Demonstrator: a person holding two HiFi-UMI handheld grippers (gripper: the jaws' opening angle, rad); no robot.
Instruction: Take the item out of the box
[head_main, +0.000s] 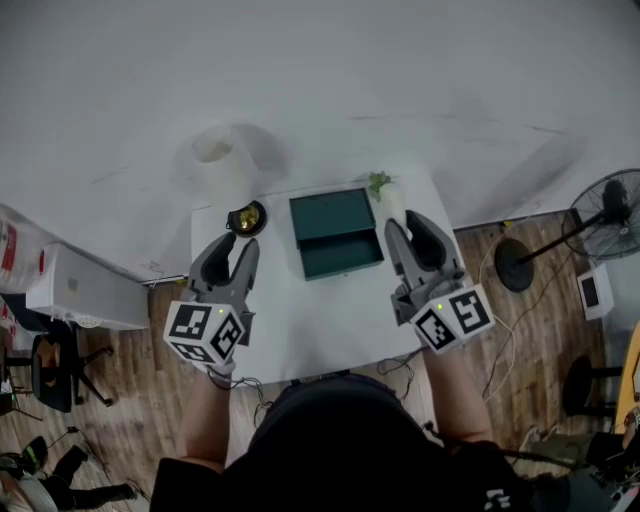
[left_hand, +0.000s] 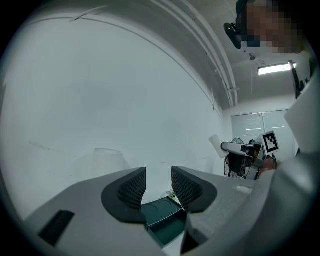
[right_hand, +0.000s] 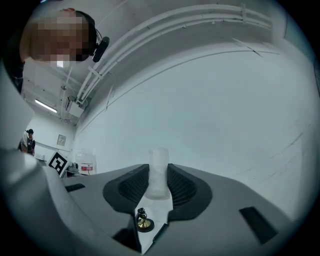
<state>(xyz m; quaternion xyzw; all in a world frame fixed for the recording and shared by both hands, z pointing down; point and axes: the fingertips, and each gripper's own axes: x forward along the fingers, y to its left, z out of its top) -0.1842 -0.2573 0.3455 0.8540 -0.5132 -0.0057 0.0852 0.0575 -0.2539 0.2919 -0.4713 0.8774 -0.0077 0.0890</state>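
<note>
An open dark green box stands in the middle of the white table; its inside also shows in the left gripper view. My right gripper is raised to the right of the box. It is shut on a frosted white cylinder, which sticks out past the fingertips. My left gripper hangs to the left of the box, open with nothing between its pads. A small gold figurine on a dark base sits on the table, also seen under the right jaws.
A tall translucent white container stands at the table's far left corner. A green sprig lies behind the box. On the wooden floor are a standing fan at the right and a white cabinet and a chair at the left.
</note>
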